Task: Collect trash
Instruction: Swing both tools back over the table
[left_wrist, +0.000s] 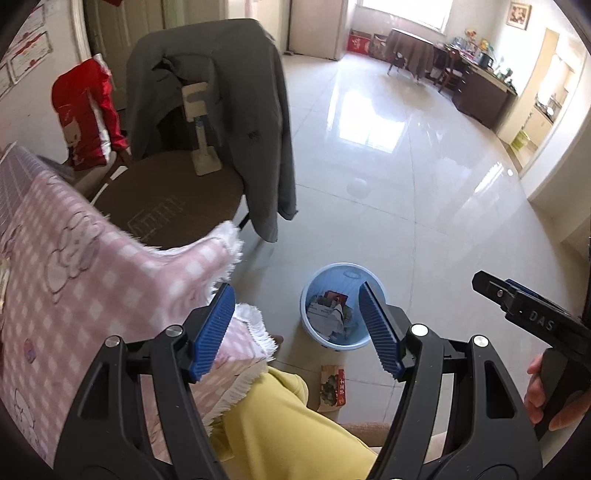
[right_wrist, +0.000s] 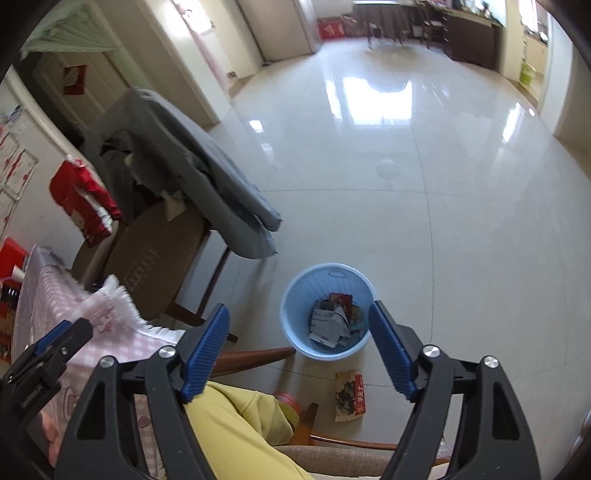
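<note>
A light blue waste bin (left_wrist: 312, 284) (right_wrist: 295, 291) stands on the tiled floor with crumpled paper and wrappers (left_wrist: 328, 312) (right_wrist: 332, 319) inside. A flat printed packet (left_wrist: 332, 387) (right_wrist: 349, 395) lies on the floor just in front of the bin. My left gripper (left_wrist: 299, 328) is open and empty, held above the bin and packet. My right gripper (right_wrist: 299, 343) is also open and empty above the bin; its body shows at the right of the left wrist view (left_wrist: 532, 317).
A table with a pink checked cloth (left_wrist: 74, 266) (right_wrist: 99, 317) is at the left. A chair draped with a grey jacket (left_wrist: 221, 122) (right_wrist: 177, 166) stands behind it. The person's yellow-trousered leg (left_wrist: 273, 424) (right_wrist: 236, 424) is below the grippers. Open tiled floor (left_wrist: 406, 166) stretches beyond.
</note>
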